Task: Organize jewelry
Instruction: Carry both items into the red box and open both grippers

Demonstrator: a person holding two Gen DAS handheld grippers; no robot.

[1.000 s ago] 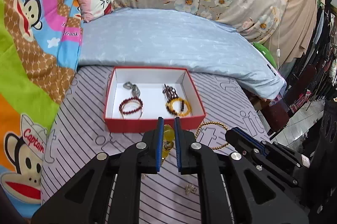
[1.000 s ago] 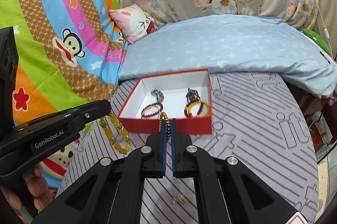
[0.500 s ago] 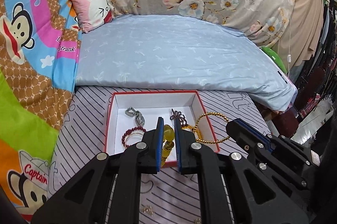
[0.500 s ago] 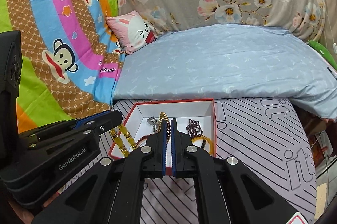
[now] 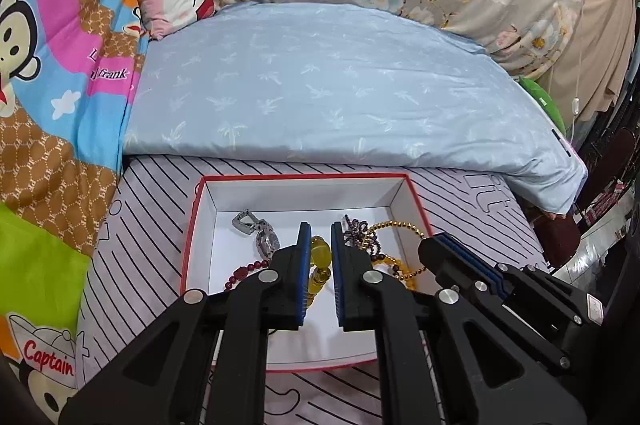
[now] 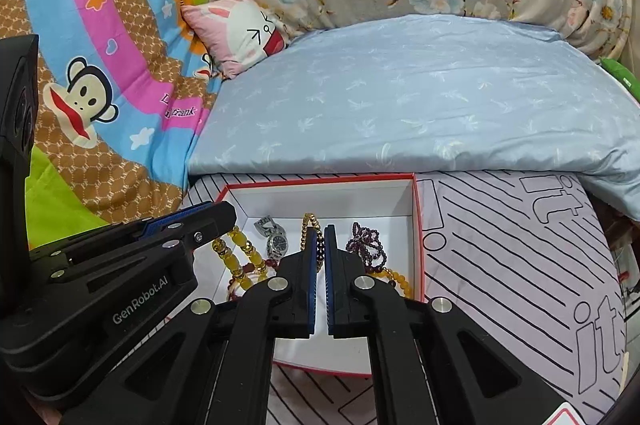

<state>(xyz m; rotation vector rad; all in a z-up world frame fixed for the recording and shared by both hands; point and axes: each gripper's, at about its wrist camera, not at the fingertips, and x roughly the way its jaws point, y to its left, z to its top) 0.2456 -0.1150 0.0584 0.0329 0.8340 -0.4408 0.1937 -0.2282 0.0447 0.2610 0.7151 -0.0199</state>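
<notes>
The left gripper (image 5: 321, 249) is clenched on a yellow bead bracelet (image 5: 320, 261), which hangs over the open red box (image 5: 192, 237) directly below it. Beside it, the right gripper (image 6: 321, 245) pinches a gold bead chain (image 6: 310, 225) over the same box. Beneath both lie a silver watch (image 5: 262, 233), a dark red bracelet (image 5: 242, 273) and purple beads (image 6: 366, 245). The box rests on a striped bed sheet (image 6: 500, 245).

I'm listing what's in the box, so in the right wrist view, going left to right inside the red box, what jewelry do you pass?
Yellow bead bracelet held by the left gripper → silver watch → gold bead chain in the right gripper → dark purple bead strand.
</notes>
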